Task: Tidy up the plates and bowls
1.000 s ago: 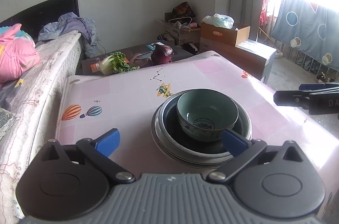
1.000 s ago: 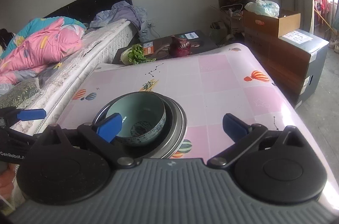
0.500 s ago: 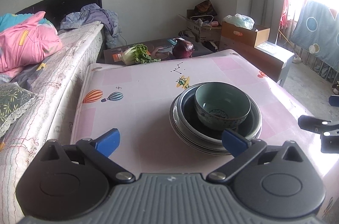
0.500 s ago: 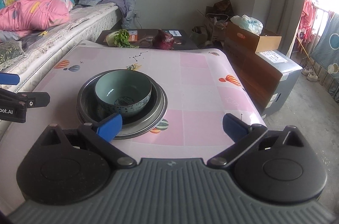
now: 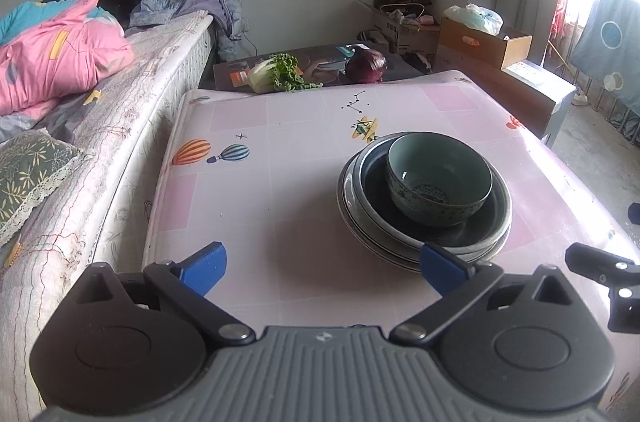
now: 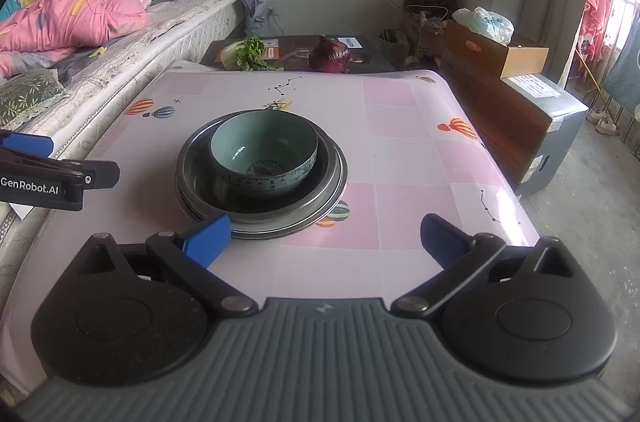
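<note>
A pale green bowl [image 5: 438, 178] [image 6: 264, 158] sits inside a dark shallow bowl [image 5: 376, 198] [image 6: 196, 170] stacked on a grey plate [image 5: 352, 222] [image 6: 320, 214], on the pink patterned table [image 5: 280, 126] [image 6: 400, 126]. My left gripper [image 5: 322, 264] is open and empty, above the table's near edge, left of the stack. My right gripper [image 6: 324, 240] is open and empty, near the front edge, just in front of and right of the stack. The left gripper also shows at the left of the right wrist view [image 6: 60, 174].
A bed [image 5: 100, 110] with a pink quilt [image 5: 52, 54] runs along the table's left side. A low dark stand behind the table holds a leafy cabbage [image 5: 276, 72] and a red cabbage [image 5: 366, 64]. Cardboard boxes [image 6: 496, 50] stand at the right.
Both grippers have pulled back and up from the stack, staying open and empty. The bowl and plates have not moved.
</note>
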Tool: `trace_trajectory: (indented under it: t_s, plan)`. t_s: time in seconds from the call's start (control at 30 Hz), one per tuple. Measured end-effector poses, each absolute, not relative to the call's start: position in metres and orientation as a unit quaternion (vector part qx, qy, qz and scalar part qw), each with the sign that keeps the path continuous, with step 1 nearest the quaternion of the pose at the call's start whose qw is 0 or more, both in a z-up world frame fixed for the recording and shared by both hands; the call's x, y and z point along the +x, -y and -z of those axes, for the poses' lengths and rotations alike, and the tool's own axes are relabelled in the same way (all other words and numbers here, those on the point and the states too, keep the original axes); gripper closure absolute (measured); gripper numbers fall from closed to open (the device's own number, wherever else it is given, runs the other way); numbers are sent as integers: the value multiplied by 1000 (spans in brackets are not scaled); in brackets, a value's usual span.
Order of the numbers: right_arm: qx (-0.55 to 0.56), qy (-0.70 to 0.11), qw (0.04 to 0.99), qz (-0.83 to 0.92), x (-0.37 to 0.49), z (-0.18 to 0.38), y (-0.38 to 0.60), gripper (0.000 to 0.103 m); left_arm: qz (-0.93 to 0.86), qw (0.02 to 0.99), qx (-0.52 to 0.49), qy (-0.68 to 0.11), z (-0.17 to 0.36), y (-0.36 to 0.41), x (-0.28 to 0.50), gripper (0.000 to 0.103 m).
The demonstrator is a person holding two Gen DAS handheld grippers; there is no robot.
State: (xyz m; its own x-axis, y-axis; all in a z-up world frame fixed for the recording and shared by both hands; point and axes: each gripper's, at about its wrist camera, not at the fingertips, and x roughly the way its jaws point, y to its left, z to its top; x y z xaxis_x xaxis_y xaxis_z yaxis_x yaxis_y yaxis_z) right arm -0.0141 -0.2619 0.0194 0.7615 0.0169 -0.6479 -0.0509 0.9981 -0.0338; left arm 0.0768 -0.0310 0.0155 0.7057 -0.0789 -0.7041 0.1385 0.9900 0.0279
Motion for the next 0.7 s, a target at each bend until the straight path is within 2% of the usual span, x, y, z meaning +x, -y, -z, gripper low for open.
trace_trajectory:
  t_s: [0.23, 0.7]
  plan:
    - [7, -384, 923, -17, 1, -2, 256, 1, 58, 903, 28, -425, 0, 30, 84, 0]
    - [30, -411, 911, -18, 22, 12, 251, 1, 57, 897, 22, -439, 3, 30, 88, 0]
